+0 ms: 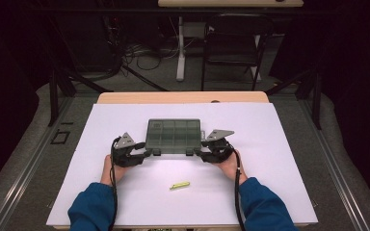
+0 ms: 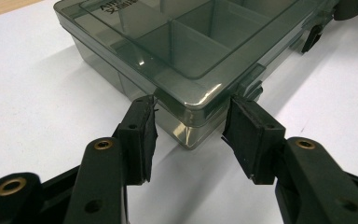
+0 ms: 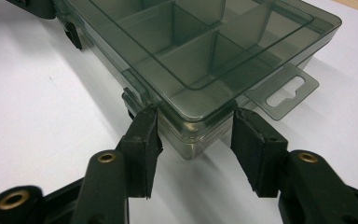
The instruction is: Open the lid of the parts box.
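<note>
We bracket the smoked compartment box (image 1: 173, 136), mid-bench. Left gripper (image 2: 190, 130) straddles its near left corner, right gripper (image 3: 196, 132) its near right corner; both jaws stand released, barely touching. Next, likely clamping both corners evenly.

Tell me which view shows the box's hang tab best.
The right gripper view: the hang tab sits close up, its slot clear, beside the compartment box. The high view shows it as a small nub; the left gripper view gives the box's opposite corner.

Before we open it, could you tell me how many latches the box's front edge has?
2: left latch beside the left gripper, right latch beside the right gripper; others may be hidden.
</note>
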